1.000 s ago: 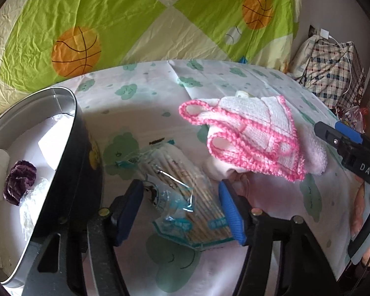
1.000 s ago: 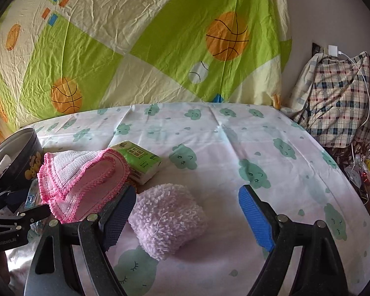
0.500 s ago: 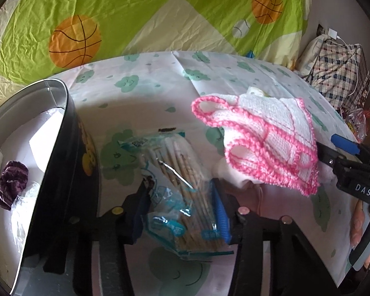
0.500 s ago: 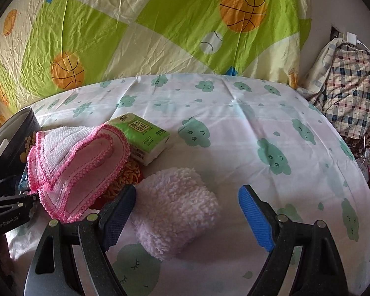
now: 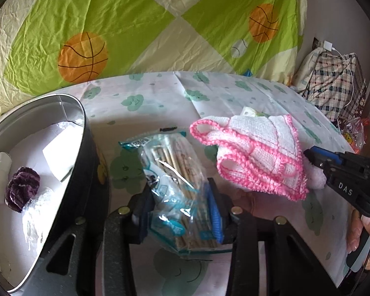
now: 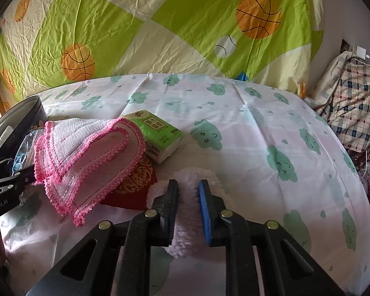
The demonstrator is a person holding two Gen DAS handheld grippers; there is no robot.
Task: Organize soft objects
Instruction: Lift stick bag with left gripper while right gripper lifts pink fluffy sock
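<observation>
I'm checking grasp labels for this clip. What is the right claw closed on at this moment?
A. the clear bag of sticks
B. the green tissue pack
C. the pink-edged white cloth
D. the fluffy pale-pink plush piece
D: in the right wrist view the right claw has both pads pressed into the fluffy pale-pink plush piece, while the pink-edged white cloth and green tissue pack lie apart, untouched.

tin (image 5: pixel 91 172) left of packet (image 5: pixel 175 172), cloth (image 5: pixel 259 153) right
</observation>
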